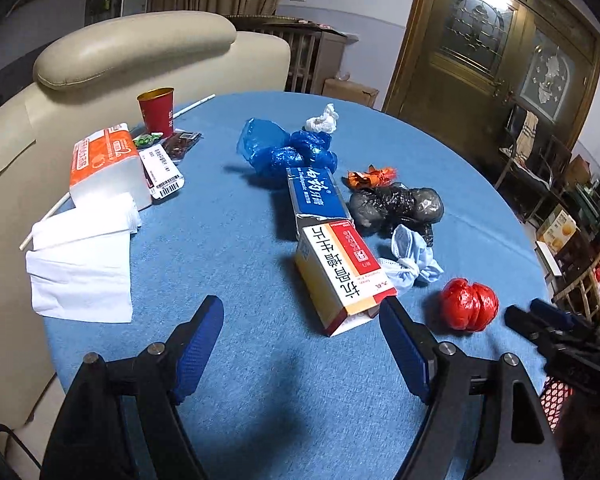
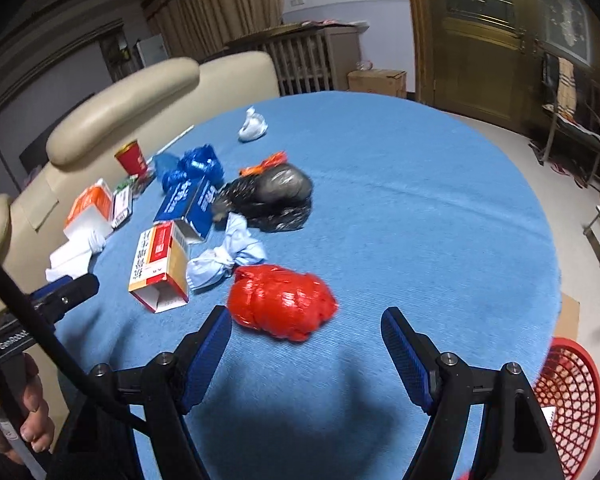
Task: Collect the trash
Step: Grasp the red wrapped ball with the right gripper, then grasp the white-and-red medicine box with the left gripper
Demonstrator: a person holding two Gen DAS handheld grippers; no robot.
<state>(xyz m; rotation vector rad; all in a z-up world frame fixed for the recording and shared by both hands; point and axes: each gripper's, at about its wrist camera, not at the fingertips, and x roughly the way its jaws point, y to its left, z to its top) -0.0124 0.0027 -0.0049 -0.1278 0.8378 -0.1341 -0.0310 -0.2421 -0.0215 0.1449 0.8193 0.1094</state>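
Hovering wide-spread and empty, the left gripper (image 1: 302, 320) and right gripper (image 2: 306, 330) flank one crumpled red plastic bag (image 2: 282, 306); two cardboard boxes (image 1: 342, 270) lie beyond it.

Counter (image 1: 240, 360): blue woven cloth. Crumpled plastic bag (image 2: 282, 306): glossy red. Mesh basket (image 2: 568, 396): red lattice. Medicine box (image 1: 342, 272): white, yellow, red panel, black characters. Toothpaste box (image 1: 318, 196): blue, white lettering. Knotted bag (image 1: 396, 206): black. Paper cup (image 1: 157, 112): red.
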